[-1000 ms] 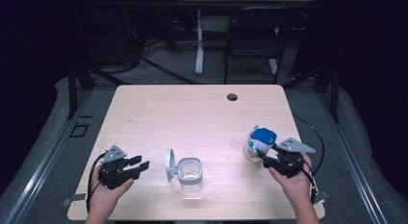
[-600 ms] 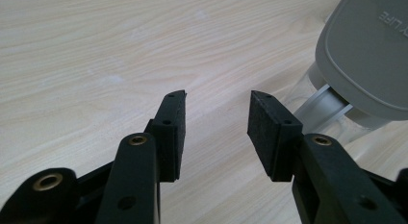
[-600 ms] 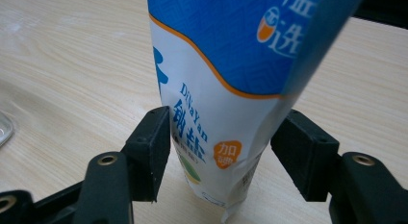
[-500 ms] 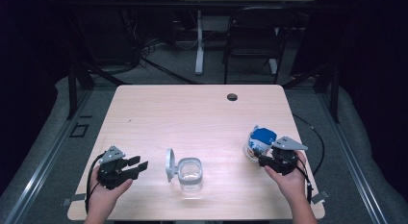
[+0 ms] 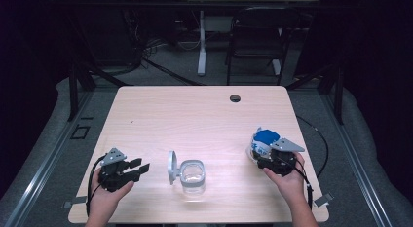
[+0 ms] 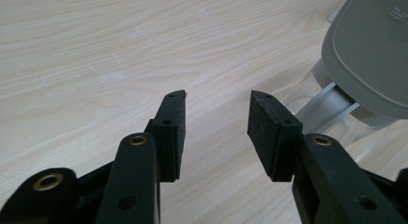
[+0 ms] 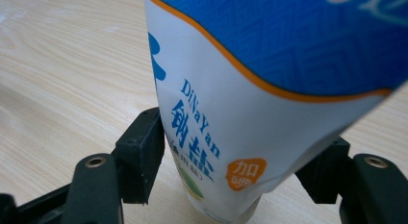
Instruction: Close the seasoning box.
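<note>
A blue and white salt bag (image 5: 265, 138) stands on the table (image 5: 195, 115) at the right, its bottom on the wood. My right gripper (image 5: 260, 156) is shut on its lower part. In the right gripper view the bag (image 7: 269, 89) sits between the two pads, which touch its sides; the jaws have just been opening a little with the bag still between them. A clear container (image 5: 193, 174) with its grey lid (image 5: 171, 166) swung up stands near the front middle. My left gripper (image 5: 141, 167) rests open left of it, nothing between its fingers (image 6: 171, 123); the lid (image 6: 370, 51) shows at upper right.
A small dark cable hole (image 5: 235, 98) sits near the table's far edge. A black chair (image 5: 253, 37) and a white stand (image 5: 201, 42) are on the floor behind the table. Cables trail from both grippers over the front edge.
My right hand has sunk and drawn a little towards the front edge with the bag. The left gripper and the container have stayed put.
</note>
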